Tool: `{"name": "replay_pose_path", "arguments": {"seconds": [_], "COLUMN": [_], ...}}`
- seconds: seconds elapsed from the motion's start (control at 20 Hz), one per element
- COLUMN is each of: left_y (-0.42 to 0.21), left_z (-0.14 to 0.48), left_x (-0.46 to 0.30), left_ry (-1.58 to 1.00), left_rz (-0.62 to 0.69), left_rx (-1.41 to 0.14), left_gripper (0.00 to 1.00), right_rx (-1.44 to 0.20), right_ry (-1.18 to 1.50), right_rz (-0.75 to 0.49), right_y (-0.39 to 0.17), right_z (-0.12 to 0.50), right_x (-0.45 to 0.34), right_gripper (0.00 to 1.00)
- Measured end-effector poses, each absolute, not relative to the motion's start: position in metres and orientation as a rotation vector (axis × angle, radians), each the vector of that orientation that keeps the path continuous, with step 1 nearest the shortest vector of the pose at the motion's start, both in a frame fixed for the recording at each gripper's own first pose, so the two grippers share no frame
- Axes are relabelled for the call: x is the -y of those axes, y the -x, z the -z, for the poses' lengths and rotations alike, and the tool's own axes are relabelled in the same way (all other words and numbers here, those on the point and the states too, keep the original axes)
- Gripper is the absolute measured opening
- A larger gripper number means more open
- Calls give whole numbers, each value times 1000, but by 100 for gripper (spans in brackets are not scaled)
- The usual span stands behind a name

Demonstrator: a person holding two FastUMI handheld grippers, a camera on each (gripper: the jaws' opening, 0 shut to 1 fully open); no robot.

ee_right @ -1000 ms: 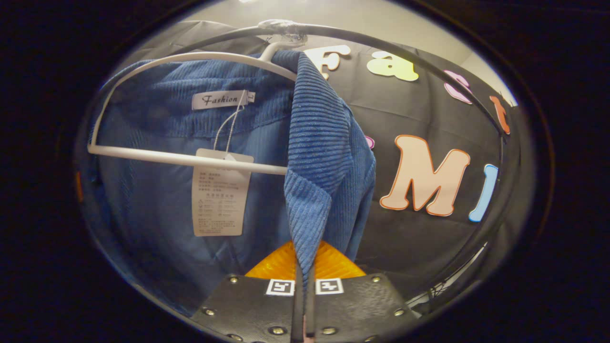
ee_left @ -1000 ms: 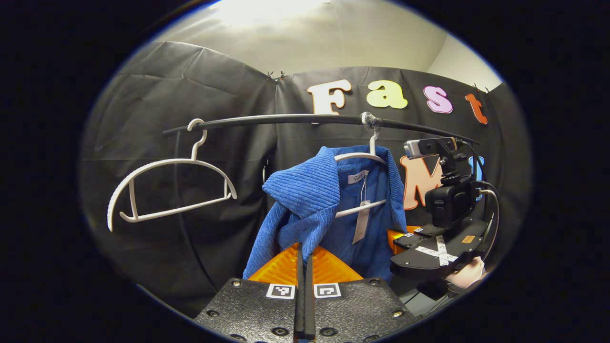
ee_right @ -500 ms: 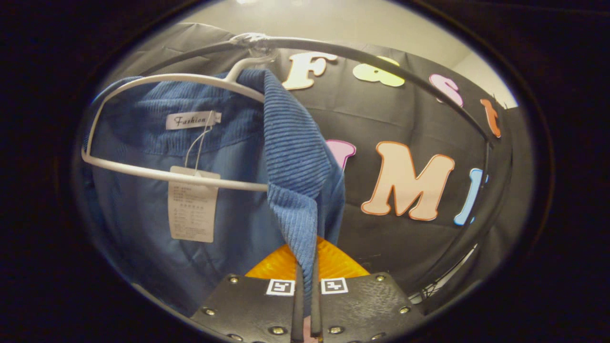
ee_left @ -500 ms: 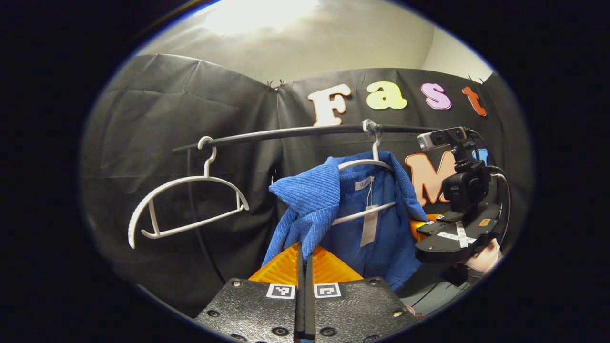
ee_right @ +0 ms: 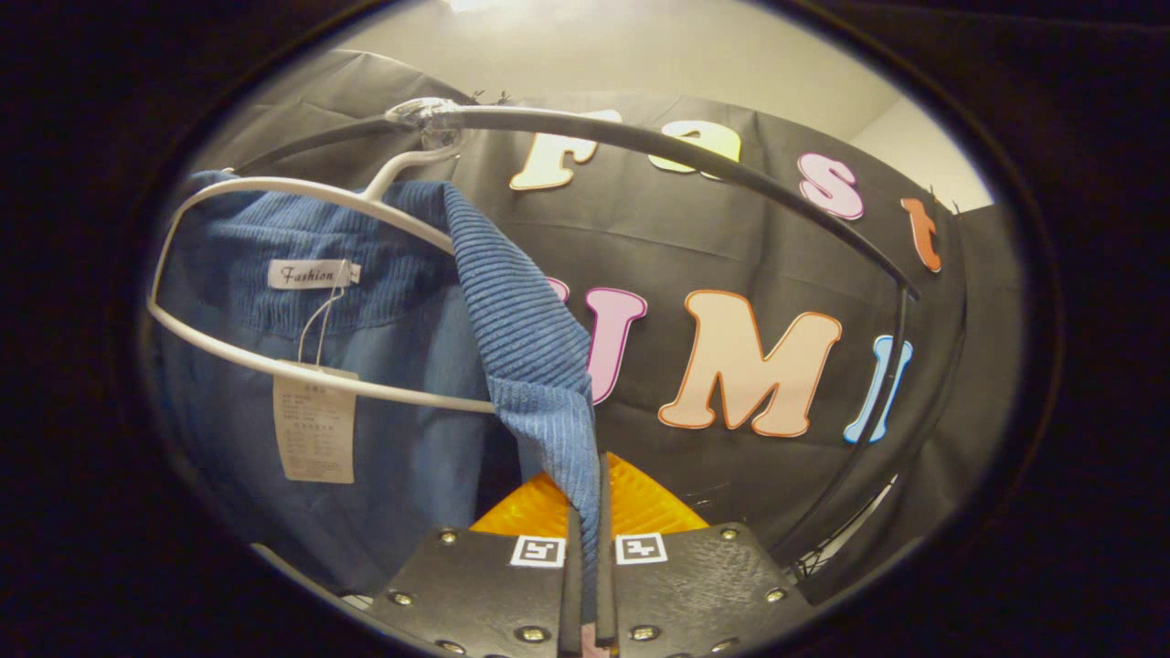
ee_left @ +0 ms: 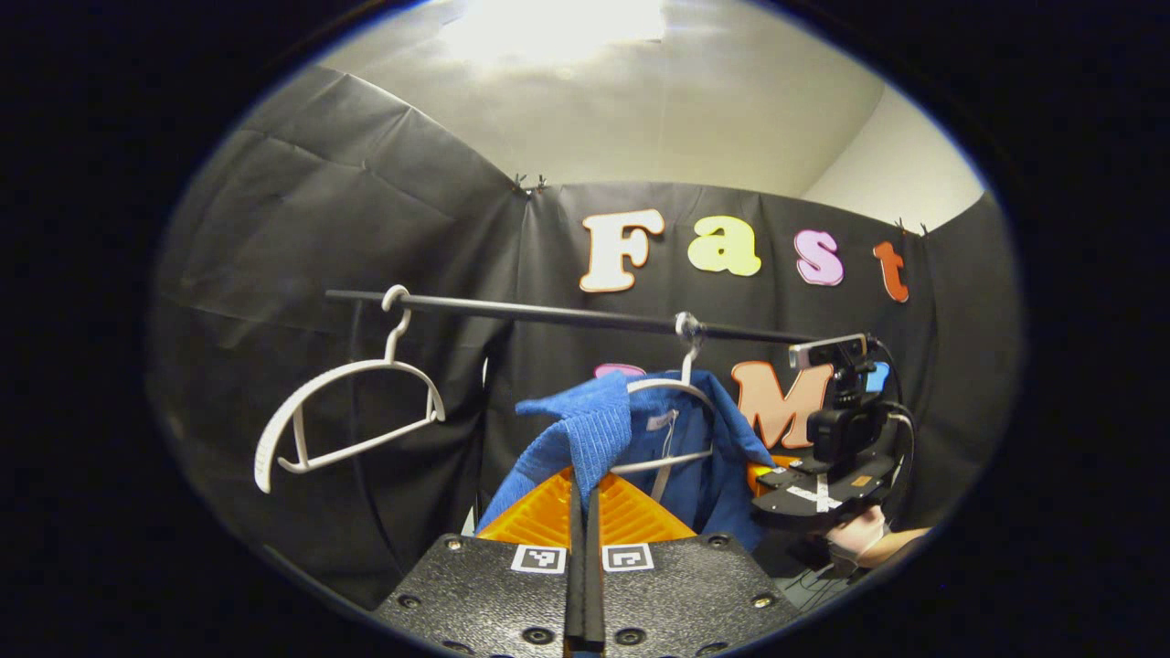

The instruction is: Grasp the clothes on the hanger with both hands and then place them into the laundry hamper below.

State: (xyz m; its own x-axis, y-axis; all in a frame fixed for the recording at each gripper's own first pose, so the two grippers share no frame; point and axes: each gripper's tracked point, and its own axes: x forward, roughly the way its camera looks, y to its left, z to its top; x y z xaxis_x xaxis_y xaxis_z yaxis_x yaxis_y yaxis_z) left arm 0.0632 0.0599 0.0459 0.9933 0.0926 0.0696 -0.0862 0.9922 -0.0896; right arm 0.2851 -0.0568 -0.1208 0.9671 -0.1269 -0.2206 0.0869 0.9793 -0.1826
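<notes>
Both tongs pinch the blue shirt (ee_right: 539, 356): left tongs (ee_left: 582, 512) its left collar, right tongs (ee_right: 585, 539) the front edge (hanger (ee_right: 302, 274) above-left, neck label unread).

Left claw (ee_left: 582, 512): black textured plates with screws, square coded markers, orange ribbed fingers (ee_left: 535, 512). Right claw (ee_right: 590, 512) looks alike.

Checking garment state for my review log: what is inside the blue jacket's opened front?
Inside the blue jacket hang a white hanger, a neck label and a paper tag, against its lining. The hanger's left end is covered by fabric.
</notes>
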Motion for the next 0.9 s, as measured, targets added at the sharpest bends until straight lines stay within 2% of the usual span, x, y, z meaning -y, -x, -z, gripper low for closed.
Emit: {"name": "replay_pose_path", "arguments": {"seconds": [0.35, 0.8, 0.9], "left_y": [-68, -74, -78], "left_z": [-73, -98, -97], "left_x": [-97, -122, -138], "left_ry": [114, 146, 112], "left_rz": [-128, -26, -59], "left_rx": [113, 173, 168], "left_gripper": [0, 0, 0], "right_rx": [-213, -185, -177], "right_ry": [164, 162, 165], "right_rz": [135, 185, 195], "right_y": [-287, -295, -301], "right_z": [115, 101, 96], "right_x": [65, 84, 90], "right_gripper": [6, 6, 6]}}
